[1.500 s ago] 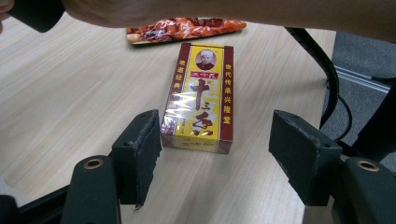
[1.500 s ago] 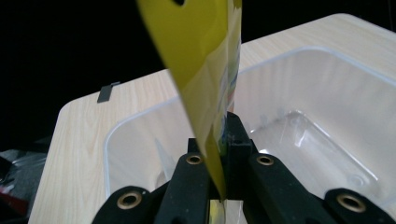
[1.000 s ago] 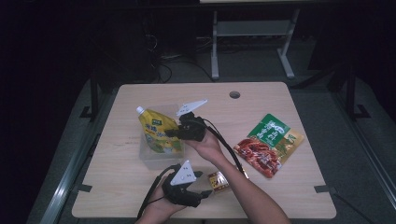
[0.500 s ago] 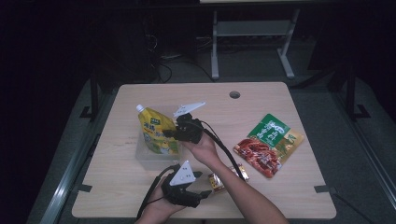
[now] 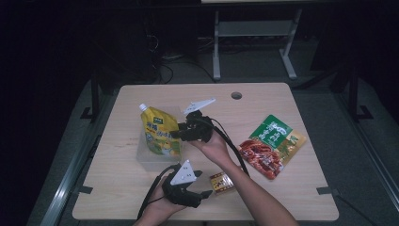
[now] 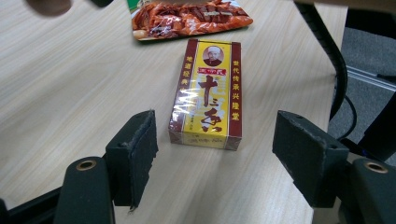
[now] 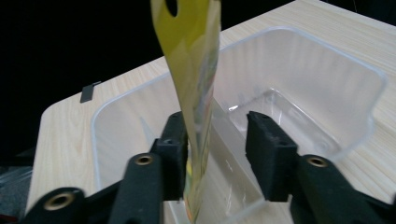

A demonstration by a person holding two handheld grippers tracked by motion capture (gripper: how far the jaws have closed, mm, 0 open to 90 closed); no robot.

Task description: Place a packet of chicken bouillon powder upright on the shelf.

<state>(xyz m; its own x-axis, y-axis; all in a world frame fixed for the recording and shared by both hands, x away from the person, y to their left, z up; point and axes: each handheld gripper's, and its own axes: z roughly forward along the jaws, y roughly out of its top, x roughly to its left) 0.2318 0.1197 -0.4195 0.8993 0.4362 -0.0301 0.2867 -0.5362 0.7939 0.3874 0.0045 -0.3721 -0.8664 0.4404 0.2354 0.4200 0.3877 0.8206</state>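
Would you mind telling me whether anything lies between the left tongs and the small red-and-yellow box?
Nothing visible does: the left tongs stand open, with bare table up to the box.

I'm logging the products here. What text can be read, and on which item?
Box: large "十三香" down its yellow middle; the small side columns and bottom line are too blurred to read.
Yellow pouch: print too small to read.
Green packet and red packet: print too small to read.
Tub: no text.
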